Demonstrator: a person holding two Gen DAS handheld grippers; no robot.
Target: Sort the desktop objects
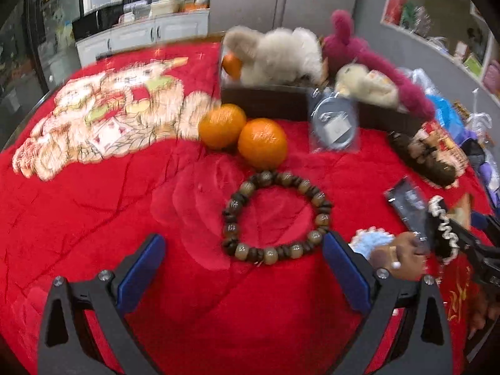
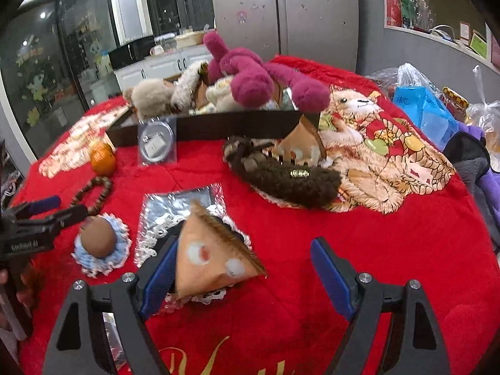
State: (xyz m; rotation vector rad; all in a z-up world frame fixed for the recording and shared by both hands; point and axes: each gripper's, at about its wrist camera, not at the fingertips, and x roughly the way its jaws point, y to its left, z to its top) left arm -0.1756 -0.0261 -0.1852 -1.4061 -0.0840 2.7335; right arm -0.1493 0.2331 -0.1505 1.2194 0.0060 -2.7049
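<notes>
From my left wrist view, the bead bracelet (image 1: pixel 276 217) lies before two oranges (image 1: pixel 242 136); behind them stands the tray (image 1: pixel 265 103), plush toys (image 1: pixel 281 54) inside.

My two grippers match: the left gripper (image 1: pixel 243 268) and right gripper (image 2: pixel 243 275) both have matte black triangular-cutout arms, silver screw heads at the joints, and blue pads (image 1: pixel 142 268) lining the fingers (image 2: pixel 332 276), pretty chunky looking.
</notes>
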